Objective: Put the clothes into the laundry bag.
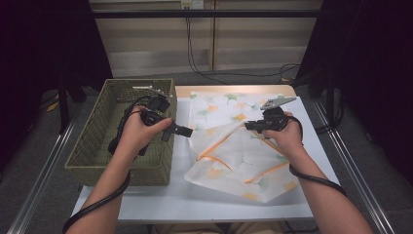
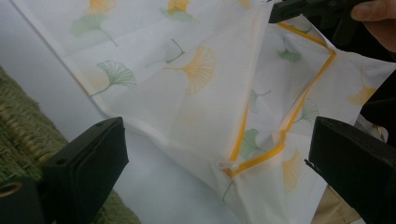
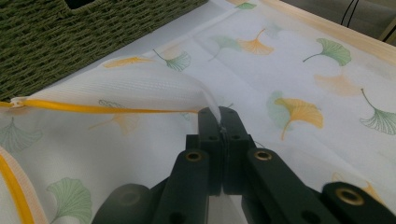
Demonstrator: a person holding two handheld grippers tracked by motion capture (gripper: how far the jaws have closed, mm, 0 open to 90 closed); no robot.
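Plainly unlettered, the ginkgo-print bag [image 1: 238, 156] is pinched by the right claw [image 3: 219, 122]; left claw [image 2: 215, 154] spread.

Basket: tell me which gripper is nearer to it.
Left. The left gripper sticks out just past the basket rim, jaws open. The right gripper is across the table, shut on the mesh bag.

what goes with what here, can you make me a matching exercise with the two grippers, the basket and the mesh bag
Things:
1. left gripper
2. right gripper
3. woven basket
4. mesh bag

States or places:
A. at the left edge of the table
B. fingers shut on the fabric's edge
C. white with ginkgo leaves and a yellow zip
D. fingers wide apart, holding nothing

Pairs: 1-D, 2-B, 3-A, 4-C
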